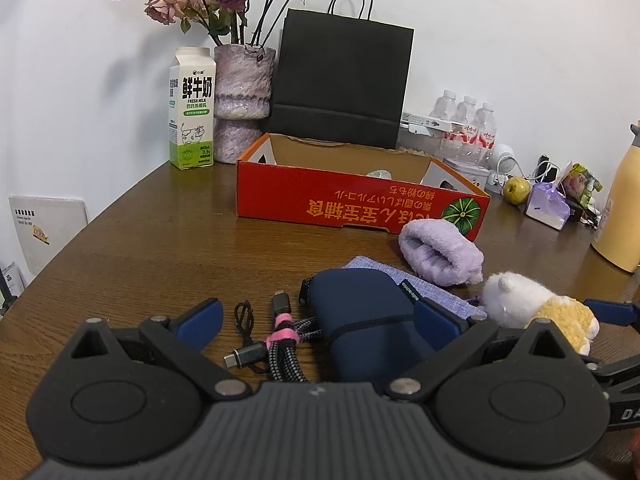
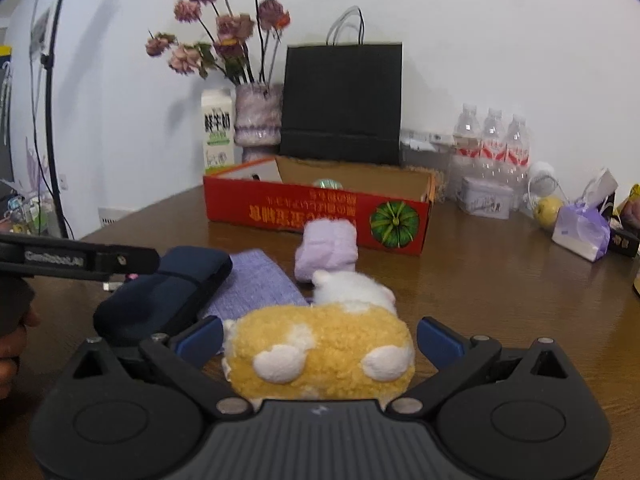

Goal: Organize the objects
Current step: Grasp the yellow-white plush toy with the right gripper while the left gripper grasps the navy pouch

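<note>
Right gripper: jaws spread wide, nothing clamped. The plush is seen lying on the table directly between the pads, long axis across the jaw gap, head end pointing away toward the box. No pad contact can be confirmed.

Left gripper: jaws likewise released. The cable and navy pouch are framed between its fingers, pouch toward the right finger.

Farther out: lilac bag under the pouch, then the purple sock just before the box wall.

Judgement: the plush is nearer the right gripper; closing squarely is favoured.
</note>
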`<act>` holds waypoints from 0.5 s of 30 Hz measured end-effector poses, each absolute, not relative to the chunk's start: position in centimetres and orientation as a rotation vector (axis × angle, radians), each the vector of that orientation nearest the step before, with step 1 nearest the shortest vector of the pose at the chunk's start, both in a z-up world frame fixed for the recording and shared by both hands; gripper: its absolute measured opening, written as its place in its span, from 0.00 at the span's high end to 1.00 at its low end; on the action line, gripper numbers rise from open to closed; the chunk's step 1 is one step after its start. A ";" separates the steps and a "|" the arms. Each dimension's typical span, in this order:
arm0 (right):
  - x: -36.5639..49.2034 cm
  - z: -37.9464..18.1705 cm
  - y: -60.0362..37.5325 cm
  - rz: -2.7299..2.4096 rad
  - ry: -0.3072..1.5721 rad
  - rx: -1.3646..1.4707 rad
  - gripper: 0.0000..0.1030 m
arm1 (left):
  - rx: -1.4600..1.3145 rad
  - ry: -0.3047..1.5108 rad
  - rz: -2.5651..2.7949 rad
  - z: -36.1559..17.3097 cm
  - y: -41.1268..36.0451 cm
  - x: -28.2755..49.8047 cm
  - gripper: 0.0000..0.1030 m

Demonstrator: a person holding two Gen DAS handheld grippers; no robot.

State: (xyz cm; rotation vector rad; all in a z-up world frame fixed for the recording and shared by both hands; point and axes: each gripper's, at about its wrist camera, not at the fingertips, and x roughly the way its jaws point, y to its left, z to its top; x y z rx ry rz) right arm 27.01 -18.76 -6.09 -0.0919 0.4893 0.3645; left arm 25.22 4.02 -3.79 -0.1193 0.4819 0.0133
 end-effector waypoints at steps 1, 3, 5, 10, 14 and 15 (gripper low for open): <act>27.3 -6.2 -18.8 0.367 0.504 -0.086 0.00 | -0.120 0.482 0.013 -3.8 4.0 25.2 0.00; 27.5 -6.3 -18.9 0.368 0.518 -0.079 0.00 | -0.119 0.482 0.014 -3.8 4.1 25.2 0.00; 27.5 -6.5 -18.8 0.368 0.526 -0.085 0.00 | -0.119 0.484 0.015 -3.8 4.0 25.3 0.00; 27.6 -6.7 -18.6 0.372 0.534 -0.088 0.02 | -0.118 0.485 0.016 -3.8 4.0 25.3 0.00; 27.6 -6.6 -18.7 0.378 0.530 -0.086 0.05 | -0.117 0.489 0.019 -3.9 4.0 25.3 0.00; 27.5 -6.6 -18.8 0.378 0.526 -0.083 0.06 | -0.115 0.490 0.020 -4.0 3.9 25.3 0.00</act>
